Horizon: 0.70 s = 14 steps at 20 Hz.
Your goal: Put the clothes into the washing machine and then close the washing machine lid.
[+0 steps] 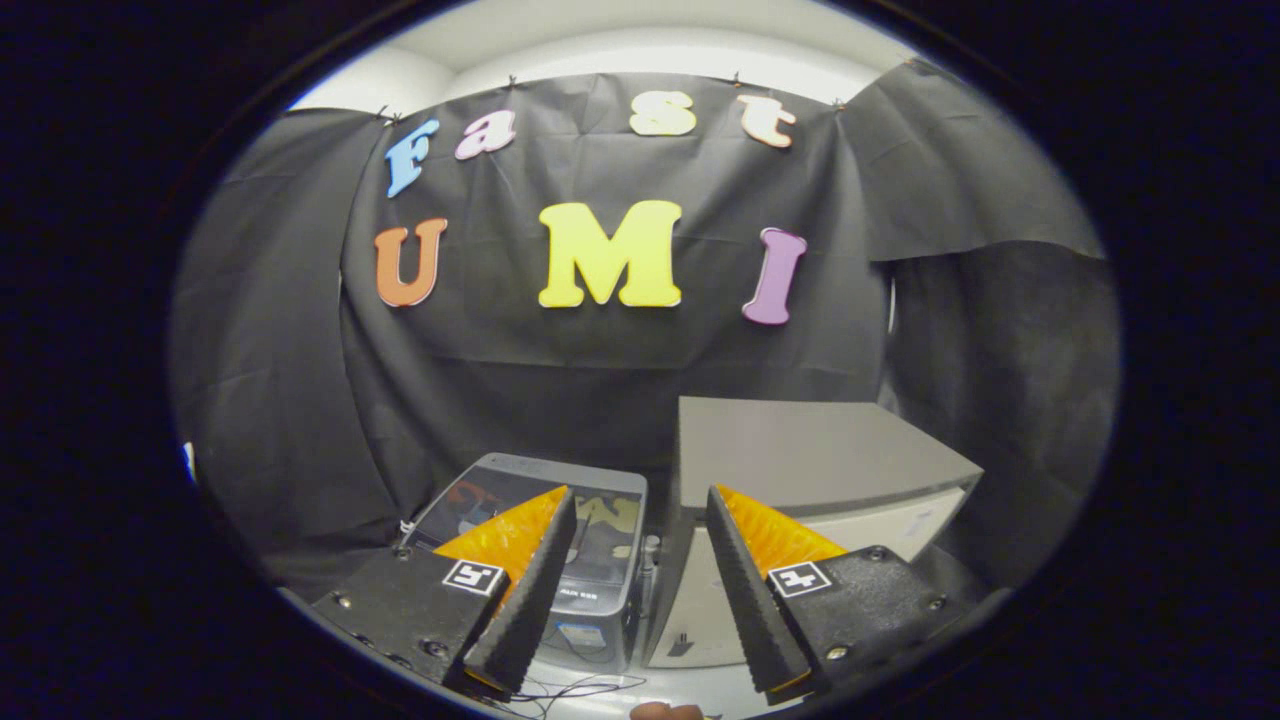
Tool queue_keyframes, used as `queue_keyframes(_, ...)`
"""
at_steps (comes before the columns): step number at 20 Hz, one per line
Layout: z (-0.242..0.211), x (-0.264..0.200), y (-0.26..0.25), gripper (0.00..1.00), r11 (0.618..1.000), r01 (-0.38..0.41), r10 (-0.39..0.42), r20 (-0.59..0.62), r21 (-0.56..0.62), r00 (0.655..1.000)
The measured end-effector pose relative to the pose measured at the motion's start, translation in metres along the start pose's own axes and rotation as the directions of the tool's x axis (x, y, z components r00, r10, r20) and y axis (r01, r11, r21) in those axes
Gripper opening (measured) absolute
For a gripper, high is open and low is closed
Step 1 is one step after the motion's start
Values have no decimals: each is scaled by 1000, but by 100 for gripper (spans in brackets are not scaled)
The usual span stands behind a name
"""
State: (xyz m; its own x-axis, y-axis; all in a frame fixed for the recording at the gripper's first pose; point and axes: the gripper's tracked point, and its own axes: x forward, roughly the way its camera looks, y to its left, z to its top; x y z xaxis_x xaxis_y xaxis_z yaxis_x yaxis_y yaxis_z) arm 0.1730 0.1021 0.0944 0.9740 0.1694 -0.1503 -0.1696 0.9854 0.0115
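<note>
Gripper view: washing machine point(560, 540) beyond parted fingers point(525, 590).

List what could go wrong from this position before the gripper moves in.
1. The gripper is open and holds nothing, and no clothes are visible here, so they must be found first.
2. The small washing machine shows its dark lid lying flat, seemingly closed; loading may be blocked.
3. A grey box stands close beside it, and thin cables lie in front; either could snag a finger.
</note>
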Motion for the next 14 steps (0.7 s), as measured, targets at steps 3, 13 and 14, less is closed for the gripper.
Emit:
queue_keyframes(3,-15,-34,-25,82,1000,28,-28,4,11,1000)
queue_keyframes(13,-46,-95,-86,82,1000,24,-24,33,12,999)
queue_keyframes(14,-46,-97,-90,82,1000,20,-21,33,15,999)
